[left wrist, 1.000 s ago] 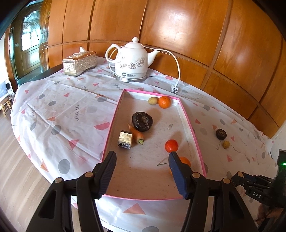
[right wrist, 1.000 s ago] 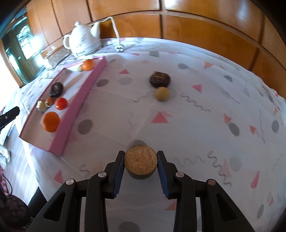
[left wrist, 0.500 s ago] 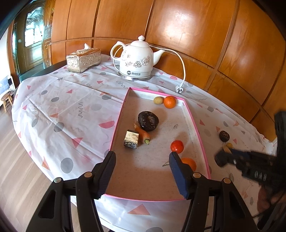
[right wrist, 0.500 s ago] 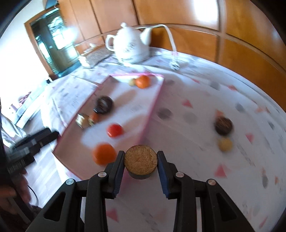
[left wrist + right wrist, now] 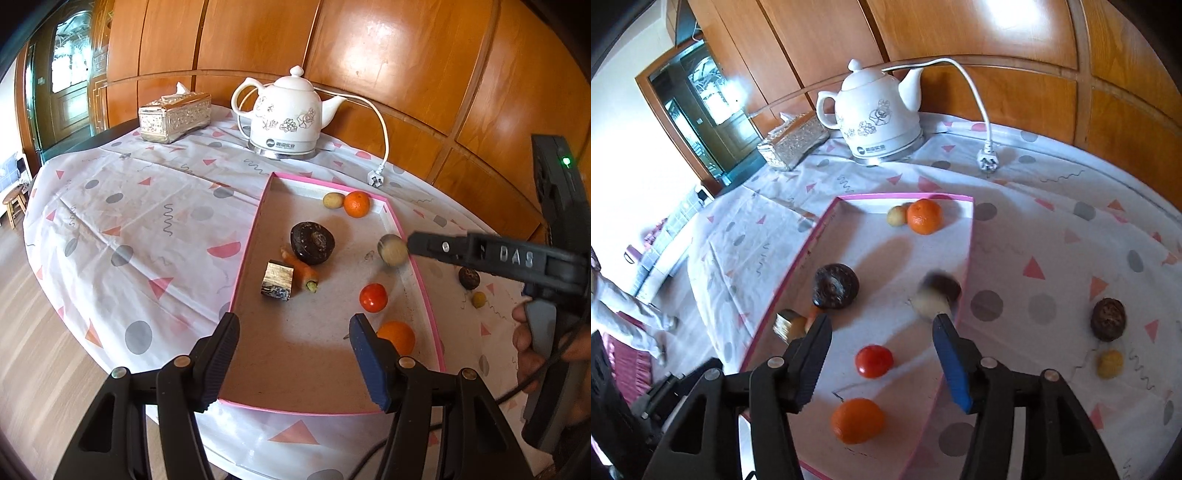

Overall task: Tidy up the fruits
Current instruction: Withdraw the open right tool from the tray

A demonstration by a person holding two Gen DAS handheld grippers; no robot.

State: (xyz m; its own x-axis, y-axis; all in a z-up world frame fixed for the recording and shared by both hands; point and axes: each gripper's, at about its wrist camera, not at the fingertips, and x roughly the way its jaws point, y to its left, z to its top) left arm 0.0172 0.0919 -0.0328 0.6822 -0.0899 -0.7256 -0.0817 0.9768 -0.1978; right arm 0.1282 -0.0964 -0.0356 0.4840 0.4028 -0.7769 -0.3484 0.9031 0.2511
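Observation:
A pink-rimmed tray holds a dark round fruit, a carrot, a cut block, a tomato, two oranges and a small yellow fruit. A blurred brown disc with a tan face is in mid-air by the tray's right rim, just ahead of my open right gripper. My left gripper is open and empty over the tray's near end.
A dark fruit and a small yellow fruit lie on the tablecloth right of the tray. A white kettle with its cord and plug and a tissue box stand at the back.
My right gripper moved left over the tray, opened and let go of the brown disc, which now drops by the tray's right rim. My left gripper hardly moved.

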